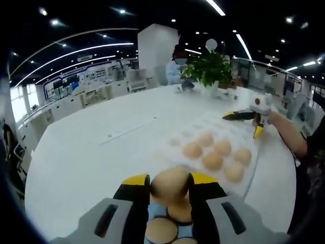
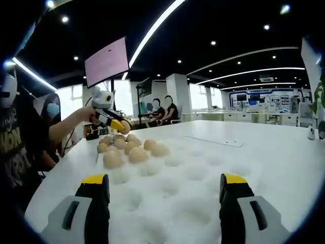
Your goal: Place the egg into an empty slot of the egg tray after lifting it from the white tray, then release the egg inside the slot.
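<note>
A broad round white table (image 1: 91, 152) is seen carrying a white moulded egg tray (image 2: 203, 188) with many cupped slots, several brown eggs being seated in its slots (image 1: 213, 160). A second tray with blue cells holding eggs (image 1: 161, 230) is seen just below the left gripper (image 1: 170, 185), whose yellow-tipped jaws are pinched on one pale brown egg (image 1: 169, 184). The right gripper (image 2: 165, 195) is held spread wide over unfilled slots.

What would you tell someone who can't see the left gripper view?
The left gripper is shut on an egg above a few more eggs. Beyond, on a round white table, a white egg tray holds five eggs, with the right gripper over it.
</note>
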The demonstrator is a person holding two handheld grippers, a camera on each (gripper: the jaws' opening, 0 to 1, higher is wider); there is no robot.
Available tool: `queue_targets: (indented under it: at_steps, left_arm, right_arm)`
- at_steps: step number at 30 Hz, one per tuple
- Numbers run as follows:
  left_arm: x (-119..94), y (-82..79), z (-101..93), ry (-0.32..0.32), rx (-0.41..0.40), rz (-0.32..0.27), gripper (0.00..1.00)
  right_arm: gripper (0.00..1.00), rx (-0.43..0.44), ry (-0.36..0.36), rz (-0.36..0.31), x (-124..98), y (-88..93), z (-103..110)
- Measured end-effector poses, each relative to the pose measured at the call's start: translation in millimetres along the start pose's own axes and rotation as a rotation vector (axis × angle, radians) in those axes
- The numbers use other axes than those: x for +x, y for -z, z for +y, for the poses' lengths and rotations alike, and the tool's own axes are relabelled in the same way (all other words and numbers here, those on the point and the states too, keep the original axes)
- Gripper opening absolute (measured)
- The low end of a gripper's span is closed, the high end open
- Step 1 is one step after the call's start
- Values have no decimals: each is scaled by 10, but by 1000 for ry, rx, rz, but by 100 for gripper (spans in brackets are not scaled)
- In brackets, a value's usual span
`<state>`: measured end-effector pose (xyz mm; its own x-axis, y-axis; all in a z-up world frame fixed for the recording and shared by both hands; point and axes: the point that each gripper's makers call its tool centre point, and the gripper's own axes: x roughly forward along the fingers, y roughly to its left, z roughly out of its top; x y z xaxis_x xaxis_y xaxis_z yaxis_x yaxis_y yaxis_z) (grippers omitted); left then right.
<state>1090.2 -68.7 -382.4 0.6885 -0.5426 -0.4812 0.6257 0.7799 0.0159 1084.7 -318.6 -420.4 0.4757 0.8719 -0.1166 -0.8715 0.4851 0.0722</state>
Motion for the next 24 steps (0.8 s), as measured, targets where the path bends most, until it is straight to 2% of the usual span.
queue_targets:
  at_steps: [9,14,18,24]
  left_arm:
    - [-71,28,79,-24,-6,0,30]
    - [-52,102,331,-23,-20,13,30]
    - [-25,153,431,-12,-31,22,30]
    - [10,182,538,-10,-36,34,30]
  right_arm:
    - [93,-15,9,33,-5,26,10]
    - [93,-26,16,55,-7,41,9]
    - [93,-40,22,81,-2,56,4]
    - [93,-38,24,81,-3,59,-8]
